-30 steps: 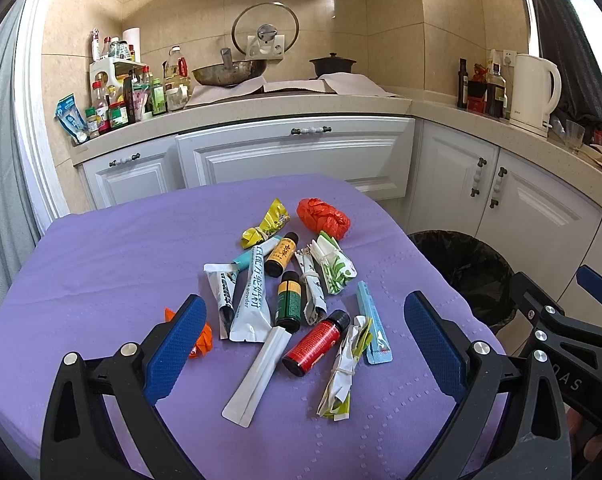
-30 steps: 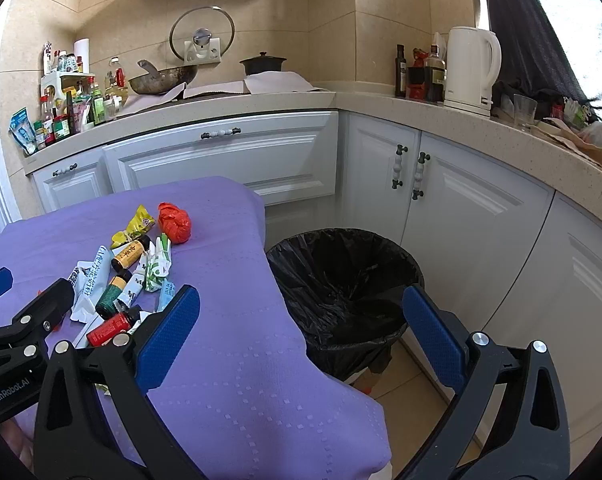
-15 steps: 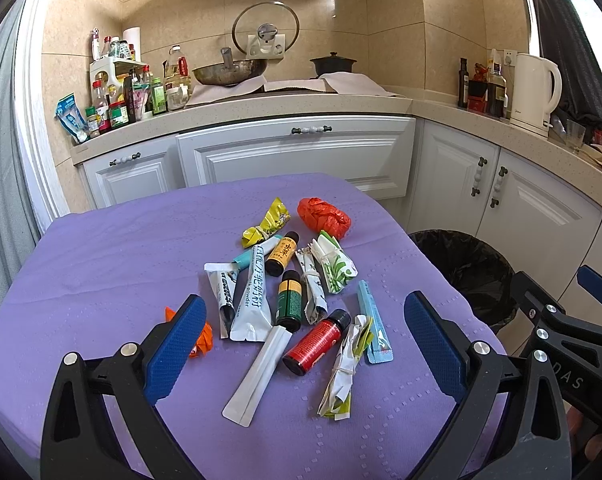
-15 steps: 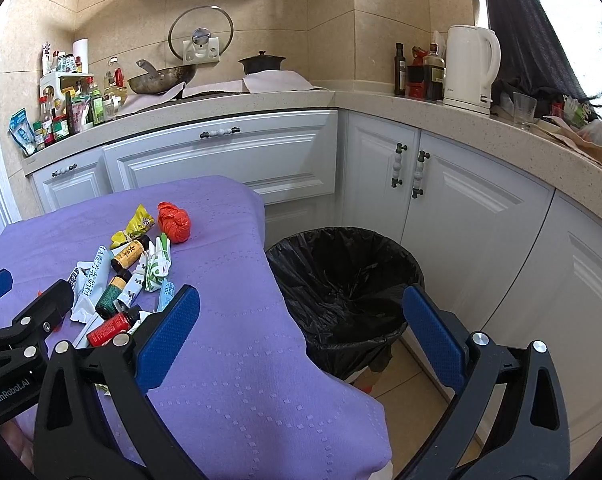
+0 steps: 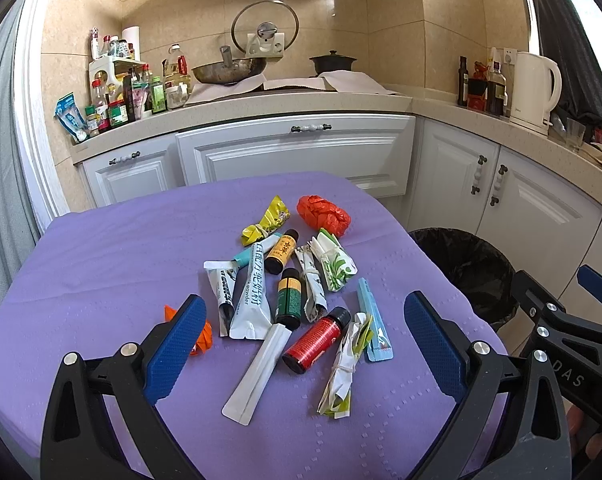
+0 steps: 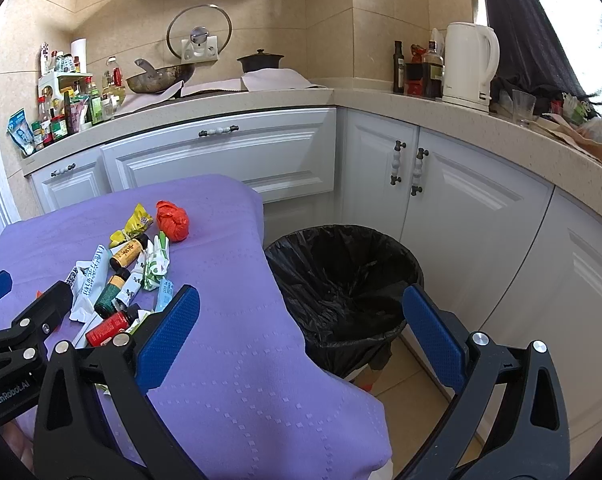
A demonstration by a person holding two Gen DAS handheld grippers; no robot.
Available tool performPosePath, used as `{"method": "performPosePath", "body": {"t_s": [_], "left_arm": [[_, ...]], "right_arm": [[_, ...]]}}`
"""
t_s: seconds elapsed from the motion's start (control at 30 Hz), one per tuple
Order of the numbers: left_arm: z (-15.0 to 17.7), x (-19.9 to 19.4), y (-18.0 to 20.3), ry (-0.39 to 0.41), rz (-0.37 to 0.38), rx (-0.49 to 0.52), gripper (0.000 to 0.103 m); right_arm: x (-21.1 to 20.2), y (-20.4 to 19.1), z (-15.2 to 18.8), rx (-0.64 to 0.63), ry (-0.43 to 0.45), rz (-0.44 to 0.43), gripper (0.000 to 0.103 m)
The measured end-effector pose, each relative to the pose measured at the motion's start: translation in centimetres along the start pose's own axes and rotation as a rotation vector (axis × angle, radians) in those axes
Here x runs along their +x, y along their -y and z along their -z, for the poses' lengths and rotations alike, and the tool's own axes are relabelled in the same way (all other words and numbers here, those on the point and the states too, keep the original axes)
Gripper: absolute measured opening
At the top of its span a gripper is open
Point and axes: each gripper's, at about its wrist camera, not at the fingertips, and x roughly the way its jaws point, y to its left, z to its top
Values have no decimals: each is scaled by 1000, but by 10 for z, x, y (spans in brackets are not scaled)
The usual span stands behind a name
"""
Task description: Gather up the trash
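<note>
Hovering low over the near edge of the table [image 5: 81,248], both tongs spread wide, nothing in either. Left tongs [image 5: 301,344] straddle the near end of the trash pile; right tongs [image 6: 301,336] sit off the table's right side, aimed toward the bin [image 6: 341,276].

Nearest pieces between the left jaws: white sachet [image 5: 257,374], red bottle [image 5: 315,340], a tied paper wrapper [image 5: 343,372], light-blue strip packet [image 5: 375,326]. Orange scrap [image 5: 203,336] half hidden behind the left jaw. Further in: green-label bottle [image 5: 289,298], white powder pouch [image 5: 251,294], amber bottle [image 5: 281,251], green-white wrapper [image 5: 335,262]. Far end: yellow packet [image 5: 267,220], crumpled red bag [image 5: 323,216]. All trash on the purple cloth, none visible in the bin. Bin is black-lined and stands on the floor just past the table's right edge.

Risks, as I read it:
- Pile is overlapped and touching. Closing on the red bottle likely catches the sachet or wrapper too; partial grip drops on the carry.
- Bottles are round and lying flat, so a jaw nudge could roll one toward the edge.
- Flat sachets are hard to pinch; jaws may snag and drag the cloth, shifting everything.
- Left tongs' path to the bin crosses the right tongs: collision if both move.
</note>
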Motion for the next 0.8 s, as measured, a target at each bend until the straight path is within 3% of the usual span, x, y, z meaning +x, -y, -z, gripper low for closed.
{"method": "performPosePath", "body": {"t_s": [0.5, 0.8], "left_arm": [[6, 7, -1, -25, 5, 7, 96], [18, 11, -42, -46, -83, -17, 96]], "right_arm": [[2, 2, 5, 4, -14, -5, 99], [13, -14, 10, -13, -67, -44, 99]]}}
